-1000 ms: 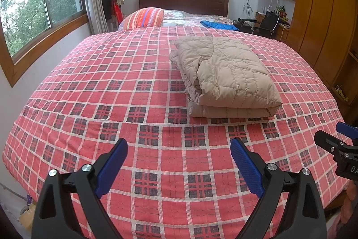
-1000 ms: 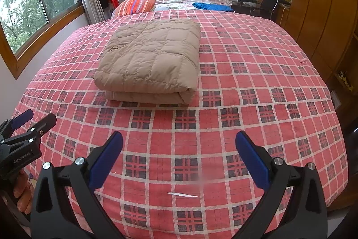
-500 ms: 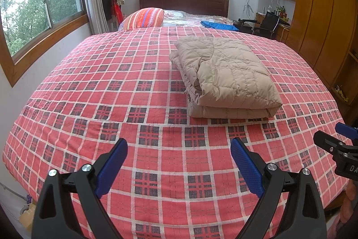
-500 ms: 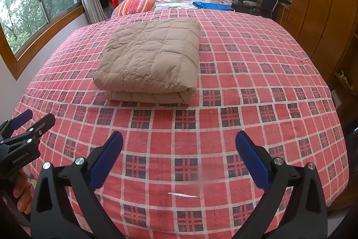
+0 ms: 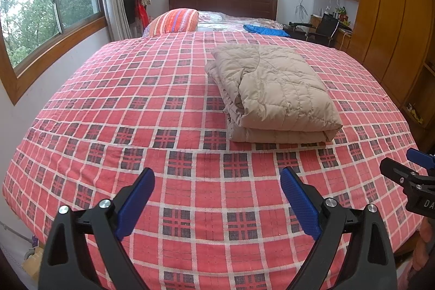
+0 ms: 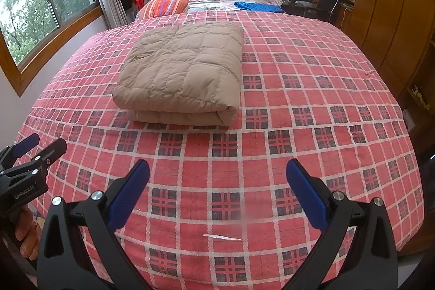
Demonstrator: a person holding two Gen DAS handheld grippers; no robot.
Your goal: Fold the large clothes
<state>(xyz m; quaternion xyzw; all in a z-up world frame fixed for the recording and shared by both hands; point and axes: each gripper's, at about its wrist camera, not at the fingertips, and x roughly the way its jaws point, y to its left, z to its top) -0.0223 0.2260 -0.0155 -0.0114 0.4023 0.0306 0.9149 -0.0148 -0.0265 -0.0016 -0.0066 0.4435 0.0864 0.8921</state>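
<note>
The tan, puffy quilted coat [image 5: 274, 91] lies folded in a neat stack on the red checked bedspread [image 5: 136, 105], far ahead of both claws. The left claw [image 5: 217, 204] and right claw [image 6: 217, 193] are wide and hold nothing. The folding looks done, so keep them back and don't bump it.

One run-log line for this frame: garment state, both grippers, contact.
beige quilted garment: folded stack on plaid bed cover | left gripper: open, empty | right gripper: open, empty | contact: none
</note>
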